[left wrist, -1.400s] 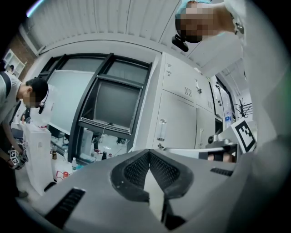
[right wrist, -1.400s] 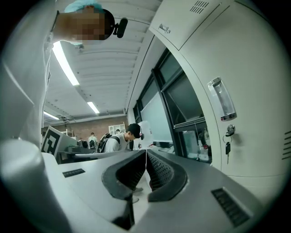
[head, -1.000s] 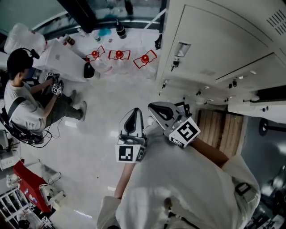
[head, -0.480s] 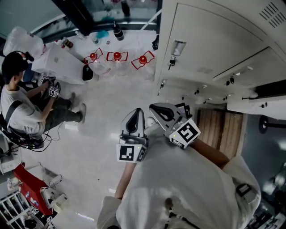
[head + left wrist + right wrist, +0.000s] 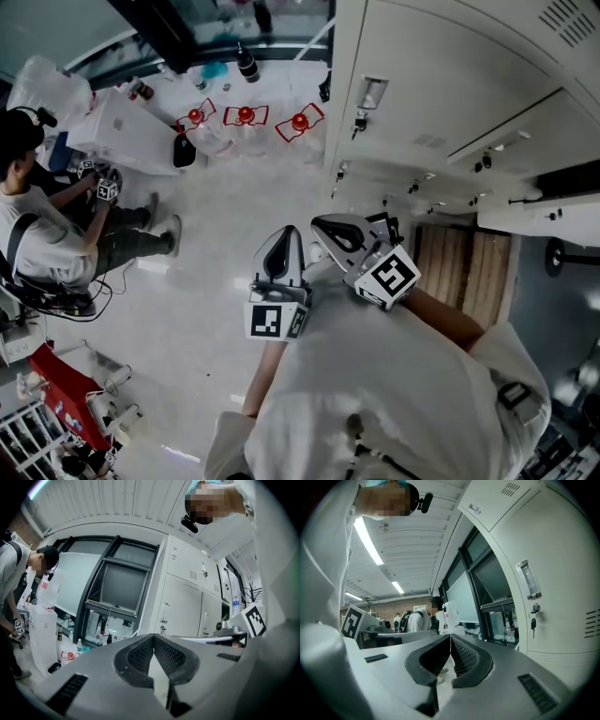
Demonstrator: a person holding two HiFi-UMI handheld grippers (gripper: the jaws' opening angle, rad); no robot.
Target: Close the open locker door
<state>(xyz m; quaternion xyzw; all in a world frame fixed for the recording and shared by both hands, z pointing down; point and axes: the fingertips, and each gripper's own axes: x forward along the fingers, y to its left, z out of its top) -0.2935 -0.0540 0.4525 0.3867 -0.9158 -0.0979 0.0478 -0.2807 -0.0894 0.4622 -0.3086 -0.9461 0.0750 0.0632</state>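
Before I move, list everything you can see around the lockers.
lockers: one bank, off-white, right side
open locker: one, brown inside, just right of the grippers
key: one, dark, hanging from a closed door's lock
red-capped bottles: three, clear, on the floor by the window
dark bottle: one, black, beyond the red-capped ones
second person: one, grey shirt, far left
left gripper: one, grey, jaws together, empty
right gripper: one, grey, jaws together, empty

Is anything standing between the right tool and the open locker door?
Nothing visible does. The right tool, shut and empty, is well apart from the open locker door, which juts out to its right, with only open space between them.
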